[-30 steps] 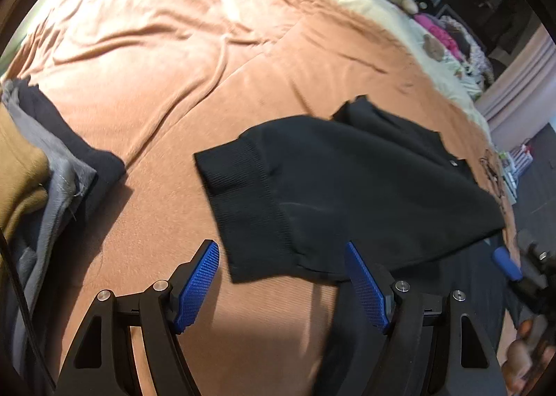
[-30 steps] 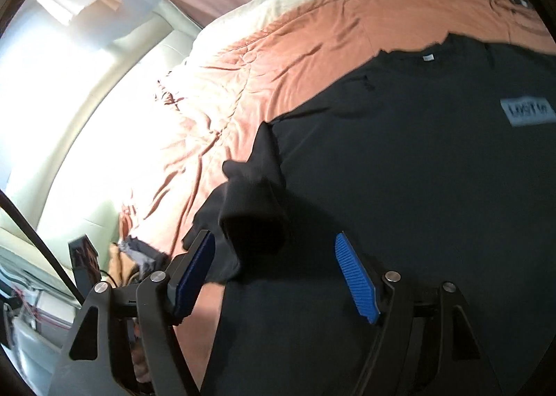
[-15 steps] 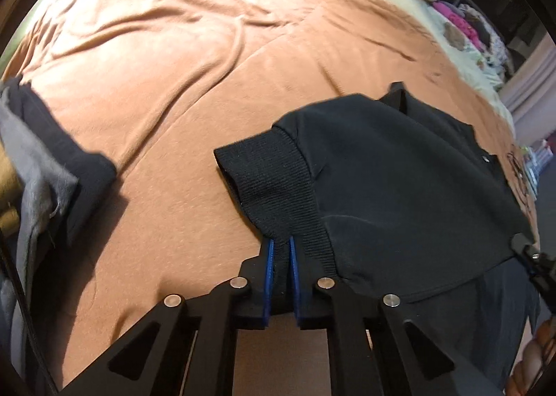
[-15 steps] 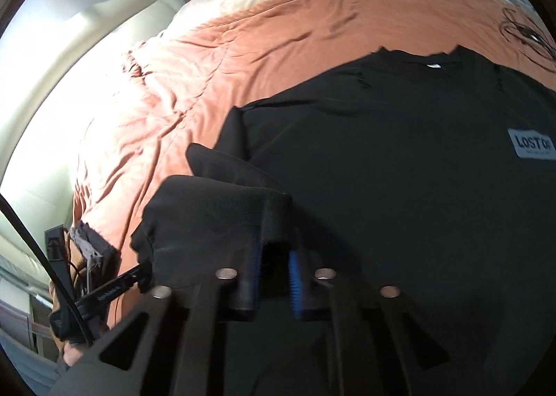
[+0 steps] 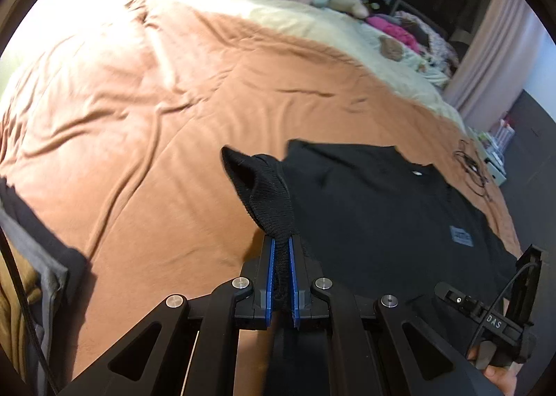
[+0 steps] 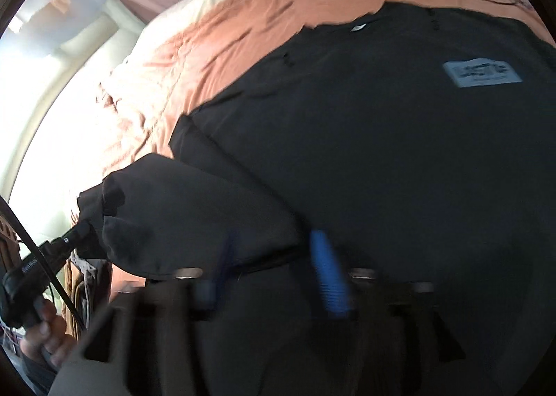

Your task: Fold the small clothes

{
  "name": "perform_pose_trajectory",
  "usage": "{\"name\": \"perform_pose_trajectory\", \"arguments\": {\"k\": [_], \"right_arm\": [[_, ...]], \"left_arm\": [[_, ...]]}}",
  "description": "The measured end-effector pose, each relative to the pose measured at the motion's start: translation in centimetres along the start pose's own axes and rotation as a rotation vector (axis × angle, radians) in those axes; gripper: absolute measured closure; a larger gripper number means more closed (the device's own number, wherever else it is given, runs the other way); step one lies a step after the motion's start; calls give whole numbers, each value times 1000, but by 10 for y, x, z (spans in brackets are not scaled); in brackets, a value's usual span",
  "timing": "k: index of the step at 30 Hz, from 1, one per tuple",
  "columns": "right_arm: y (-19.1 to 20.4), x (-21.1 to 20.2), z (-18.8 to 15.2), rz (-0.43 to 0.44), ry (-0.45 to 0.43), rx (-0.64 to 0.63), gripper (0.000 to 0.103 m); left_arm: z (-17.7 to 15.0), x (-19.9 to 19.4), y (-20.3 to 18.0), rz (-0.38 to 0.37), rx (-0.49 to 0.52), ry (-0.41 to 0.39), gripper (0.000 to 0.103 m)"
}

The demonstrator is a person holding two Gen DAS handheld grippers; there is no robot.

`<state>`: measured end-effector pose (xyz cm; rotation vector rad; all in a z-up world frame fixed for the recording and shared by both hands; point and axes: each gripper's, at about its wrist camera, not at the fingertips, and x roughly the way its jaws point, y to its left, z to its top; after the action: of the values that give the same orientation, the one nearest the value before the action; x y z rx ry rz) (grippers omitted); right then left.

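A black sweatshirt (image 5: 382,215) with a grey chest label (image 5: 461,235) lies spread on the orange bed cover (image 5: 156,153). My left gripper (image 5: 281,257) is shut on its ribbed sleeve cuff (image 5: 267,194) and holds the sleeve lifted over the body. The sweatshirt fills the right wrist view (image 6: 382,153), label (image 6: 481,73) at upper right. My right gripper (image 6: 278,264) is blurred, its blue pads apart, and the folded sleeve (image 6: 180,219) lies just ahead of it. The left gripper shows there at lower left (image 6: 83,232).
A pile of grey, black and mustard clothes (image 5: 31,274) lies at the bed's left edge. Cream bedding (image 5: 312,24) and pink items (image 5: 392,27) lie at the far end. A cable (image 5: 472,166) lies at the right edge. Curtains hang behind.
My left gripper has lifted the cuff and carried the sleeve over the sweatshirt's body. My right gripper, shut on the fabric half a second ago, has opened and let it go.
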<state>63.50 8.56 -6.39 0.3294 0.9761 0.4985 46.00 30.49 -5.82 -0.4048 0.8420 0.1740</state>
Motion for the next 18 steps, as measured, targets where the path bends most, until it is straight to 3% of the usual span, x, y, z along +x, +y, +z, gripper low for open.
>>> {"name": "perform_pose_trajectory", "arguments": {"k": [18], "right_arm": [[-97, -120, -4, 62, -128, 90, 37]], "left_arm": [[18, -32, -163, -154, 197, -54, 95]]}}
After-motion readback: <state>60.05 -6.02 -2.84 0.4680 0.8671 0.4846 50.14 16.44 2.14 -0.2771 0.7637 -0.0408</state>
